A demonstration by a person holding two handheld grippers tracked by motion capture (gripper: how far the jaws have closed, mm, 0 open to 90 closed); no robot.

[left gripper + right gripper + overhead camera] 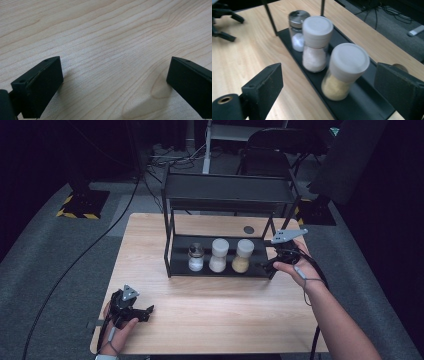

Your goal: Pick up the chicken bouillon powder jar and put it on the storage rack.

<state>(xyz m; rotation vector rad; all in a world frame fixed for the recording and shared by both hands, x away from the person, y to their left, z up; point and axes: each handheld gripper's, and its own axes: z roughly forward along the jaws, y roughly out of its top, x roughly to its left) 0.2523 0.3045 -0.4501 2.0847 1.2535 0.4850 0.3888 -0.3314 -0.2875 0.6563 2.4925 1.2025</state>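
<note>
Just ahead of the right gripper (327, 85) — jaws spread wide, empty — stands the yellow-spice jar (343, 72) with a white cap, on the rack's black lower shelf (362, 102). Beyond it in the row come a white-capped salt grinder (315, 45), then a metal-lidded shaker (298, 30). The left gripper (112, 82) rests well apart on the wooden surface (105, 37), jaws apart too.

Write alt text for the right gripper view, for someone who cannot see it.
The right tool, open, faces three jars in a row on the black bottom shelf of a rack: nearest, a white-capped jar of yellow powder, then a white-capped jar of pale grains, then a metal-capped jar of white powder. The left tool lies farther off on the wooden table.
</note>
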